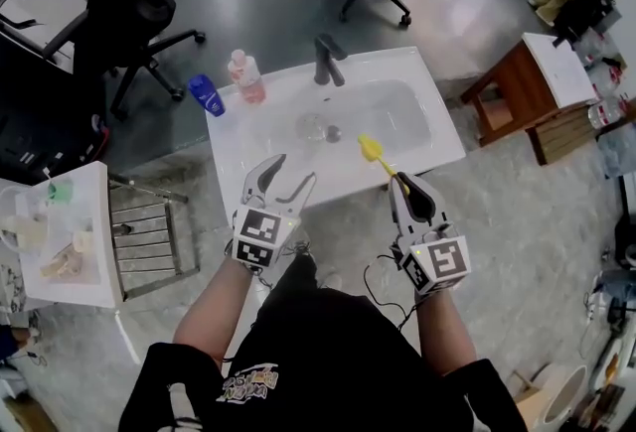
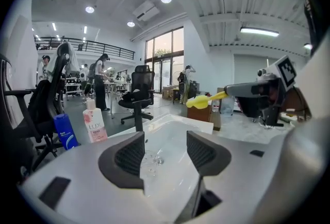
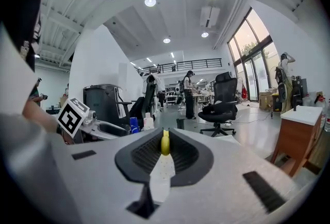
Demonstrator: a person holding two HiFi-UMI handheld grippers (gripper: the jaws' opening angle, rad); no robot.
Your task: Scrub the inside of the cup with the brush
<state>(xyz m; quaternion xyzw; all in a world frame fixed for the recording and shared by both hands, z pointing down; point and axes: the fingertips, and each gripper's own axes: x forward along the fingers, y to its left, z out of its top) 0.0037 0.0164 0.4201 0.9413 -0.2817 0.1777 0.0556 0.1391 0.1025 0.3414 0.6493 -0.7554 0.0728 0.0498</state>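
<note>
A clear glass cup (image 1: 311, 128) lies in the white sink basin (image 1: 407, 112), near the drain. In the left gripper view the cup (image 2: 152, 159) shows between the jaws, farther off in the basin. My left gripper (image 1: 295, 169) is open and empty above the sink's front rim; its jaws (image 2: 165, 153) stand wide apart. My right gripper (image 1: 398, 186) is shut on the handle of a yellow brush (image 1: 375, 153), whose head points out over the basin. The brush handle (image 3: 165, 144) sits clamped between the right jaws. The brush (image 2: 203, 100) also shows in the left gripper view.
A dark faucet (image 1: 328, 61) stands at the sink's back rim. A pink bottle (image 1: 245, 76) and a blue bottle (image 1: 206, 94) stand at its back left. A wooden stool (image 1: 525, 88) is to the right, a wire rack (image 1: 149, 236) and white shelf (image 1: 94, 221) to the left.
</note>
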